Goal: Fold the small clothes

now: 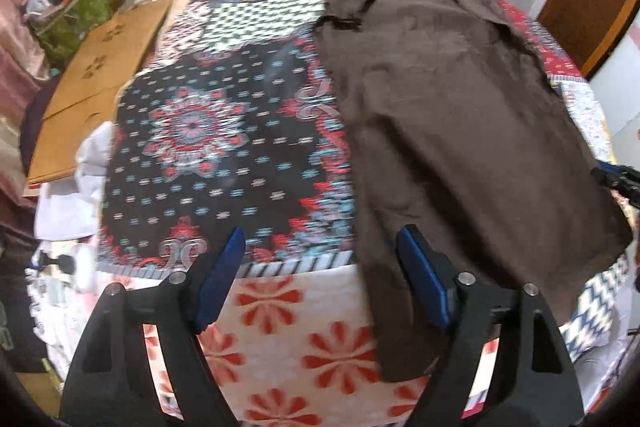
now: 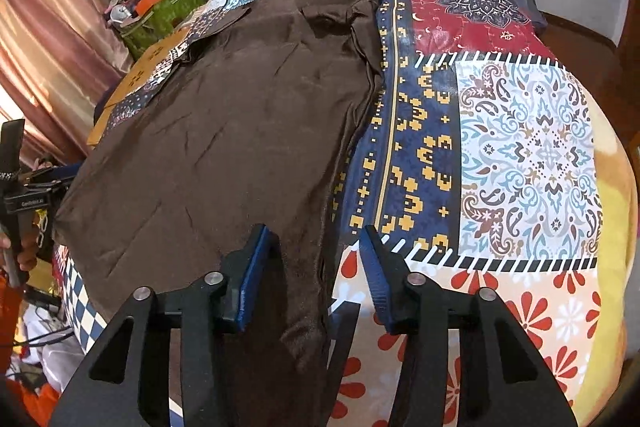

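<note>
brown garment (image 2: 224, 131) lies spread flat on the patchwork cover (image 2: 524, 163) of what appears to be a bed, its near hem hanging over the front edge. left tongs (image 1: 320, 267) gape wide, holding nothing, just above the garment's left edge. right tongs (image 2: 316, 267) likewise wide and empty over its right hem.

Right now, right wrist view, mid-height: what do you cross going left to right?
Pink curtain → left gripper → brown garment → blue-and-yellow patterned band → white paisley panel → yellow blanket edge.
</note>
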The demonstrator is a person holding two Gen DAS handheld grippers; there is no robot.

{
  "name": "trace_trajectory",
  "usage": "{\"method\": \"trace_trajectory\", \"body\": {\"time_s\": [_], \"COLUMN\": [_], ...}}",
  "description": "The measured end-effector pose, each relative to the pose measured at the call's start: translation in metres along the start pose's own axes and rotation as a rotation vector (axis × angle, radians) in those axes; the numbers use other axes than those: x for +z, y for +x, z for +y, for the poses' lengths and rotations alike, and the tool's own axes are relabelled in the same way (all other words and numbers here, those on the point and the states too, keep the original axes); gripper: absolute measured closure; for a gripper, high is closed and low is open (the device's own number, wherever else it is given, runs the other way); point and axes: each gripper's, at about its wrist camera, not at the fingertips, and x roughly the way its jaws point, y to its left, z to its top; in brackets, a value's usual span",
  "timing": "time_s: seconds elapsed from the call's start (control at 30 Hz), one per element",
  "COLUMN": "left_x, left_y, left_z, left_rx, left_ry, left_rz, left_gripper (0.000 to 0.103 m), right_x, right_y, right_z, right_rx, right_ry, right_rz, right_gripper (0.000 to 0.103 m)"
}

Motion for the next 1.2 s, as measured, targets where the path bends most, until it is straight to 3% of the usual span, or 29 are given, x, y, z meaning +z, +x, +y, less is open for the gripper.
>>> {"method": "trace_trajectory", "body": {"time_s": [0.07,0.17,0.23,0.4,0.5,0.57,0.6,0.63,0.67,0.73,0.8,0.93,1.2], "left_x": [-0.003,-0.008,-0.009,-0.005,-0.005,-0.008,-0.01,-0.011,-0.011,-0.008,-0.006,0.0,0.036], "left_y": [0.001,0.002,-0.002,-0.019,-0.015,-0.003,0.0,0.001,-0.001,-0.003,-0.006,-0.016,-0.057], "left_z": [0.01,0.02,0.018,0.006,-0.006,-0.015,-0.017,-0.019,-0.021,-0.023,-0.026,-0.027,-0.017], "left_rx": [0.008,-0.089,-0.138,-0.17,-0.183,-0.196,-0.207,-0.214,-0.224,-0.24,-0.221,-0.175,-0.2], "left_ry": [-0.02,-0.071,-0.081,-0.077,-0.05,-0.04,-0.046,-0.052,-0.051,-0.043,-0.022,-0.002,-0.025], "left_rz": [0.014,0.047,0.051,0.0,0.014,0.041,0.041,0.03,0.024,0.026,0.015,-0.028,-0.165], "left_gripper": [0.033,0.039,0.039,0.039,0.039,0.056,0.06,0.069,0.085,0.098,0.099,0.1,0.1], "right_x": [0.0,-0.003,-0.004,-0.007,-0.014,-0.015,-0.017,-0.018,-0.018,-0.019,-0.019,-0.012,0.032], "right_y": [-0.001,0.0,-0.001,-0.014,-0.011,-0.008,-0.008,-0.007,-0.007,-0.007,-0.006,-0.007,-0.038], "right_z": [0.0,0.0,0.0,0.003,0.005,0.003,0.001,0.0,-0.001,0.0,0.003,0.01,0.012], "right_rx": [-0.003,0.005,0.009,0.016,0.018,0.022,0.033,0.043,0.057,0.076,0.108,0.115,0.089], "right_ry": [-0.005,0.005,0.013,0.014,0.013,0.023,0.043,0.056,0.068,0.073,0.071,0.052,0.008], "right_rz": [0.001,0.006,0.013,0.024,0.054,0.043,0.039,0.039,0.041,0.04,0.036,0.011,-0.127], "right_gripper": [0.069,0.072,0.075,0.077,0.077,0.077,0.077,0.076,0.076,0.084,0.096,0.099,0.099]}}
